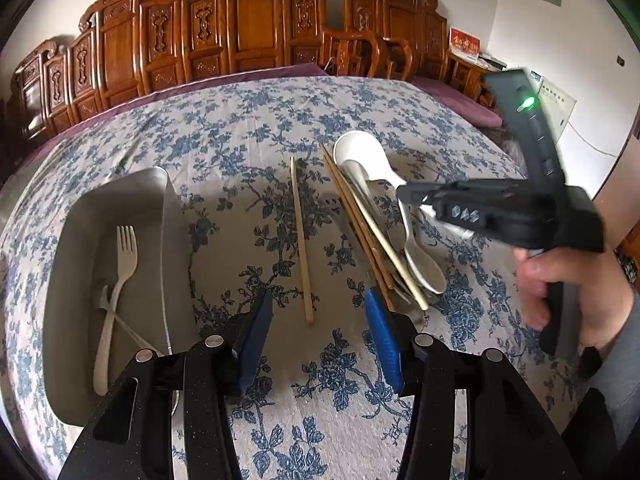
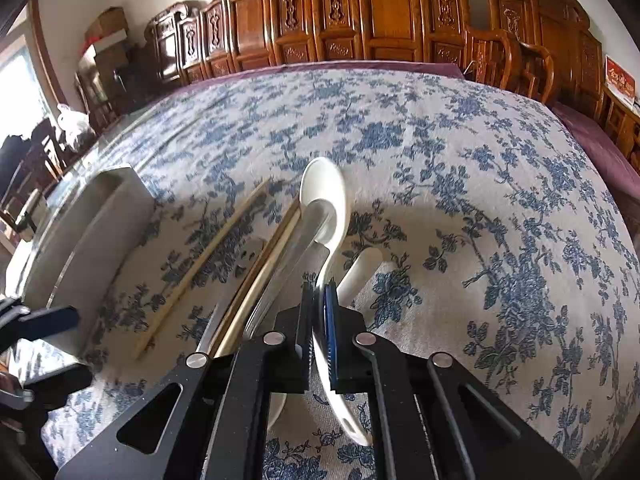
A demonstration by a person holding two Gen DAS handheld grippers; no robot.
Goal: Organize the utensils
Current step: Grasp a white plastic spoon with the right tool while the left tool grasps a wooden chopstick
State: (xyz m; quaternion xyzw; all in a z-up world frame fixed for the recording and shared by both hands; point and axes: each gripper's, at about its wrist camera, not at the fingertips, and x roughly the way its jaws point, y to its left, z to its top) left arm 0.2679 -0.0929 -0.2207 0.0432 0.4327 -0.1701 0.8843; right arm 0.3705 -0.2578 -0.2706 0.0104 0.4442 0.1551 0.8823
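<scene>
On floral tablecloth (image 1: 256, 128), carved wooden chairs (image 1: 256, 20) behind

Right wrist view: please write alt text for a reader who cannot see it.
The right hand-held gripper is shut on the handle of a white ceramic spoon on a blue floral tablecloth. Chopsticks lie to the left, a grey tray beyond them. Carved wooden chairs line the back wall.
</scene>
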